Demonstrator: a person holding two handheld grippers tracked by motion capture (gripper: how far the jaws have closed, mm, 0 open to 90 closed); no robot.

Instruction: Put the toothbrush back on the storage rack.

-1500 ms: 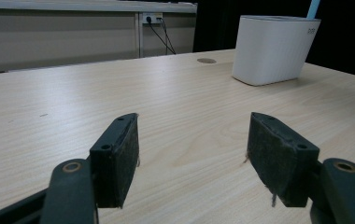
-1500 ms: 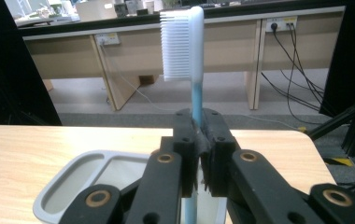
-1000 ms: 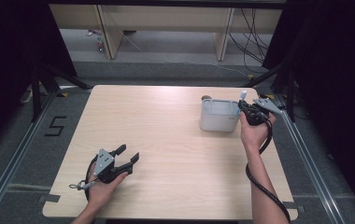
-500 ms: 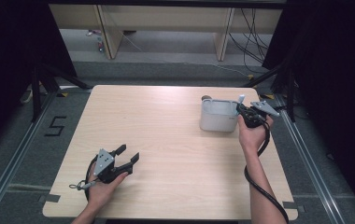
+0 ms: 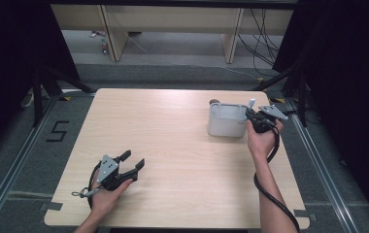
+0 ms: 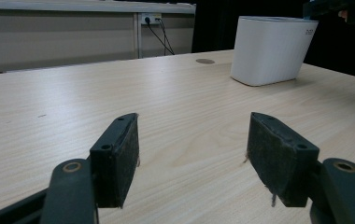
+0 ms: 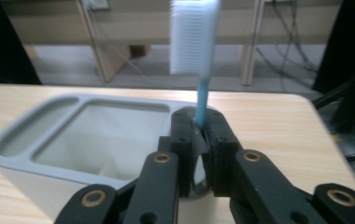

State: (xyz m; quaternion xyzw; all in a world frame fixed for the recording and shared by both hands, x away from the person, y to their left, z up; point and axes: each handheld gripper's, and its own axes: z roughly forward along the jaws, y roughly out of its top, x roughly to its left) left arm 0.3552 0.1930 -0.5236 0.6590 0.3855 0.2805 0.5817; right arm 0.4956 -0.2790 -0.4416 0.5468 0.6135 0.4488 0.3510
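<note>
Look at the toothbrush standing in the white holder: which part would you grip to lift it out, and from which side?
Grip the thin blue neck of the toothbrush just below the bristled head, coming from the table's right edge, as the right gripper does. The neck stands upright above the white holder at its right end, with room on both sides for the pads.

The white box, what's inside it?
The box has a narrow slot and a wide one; both look empty where visible. The right gripper hides its near corner, pinching a toothbrush above the rim.
</note>
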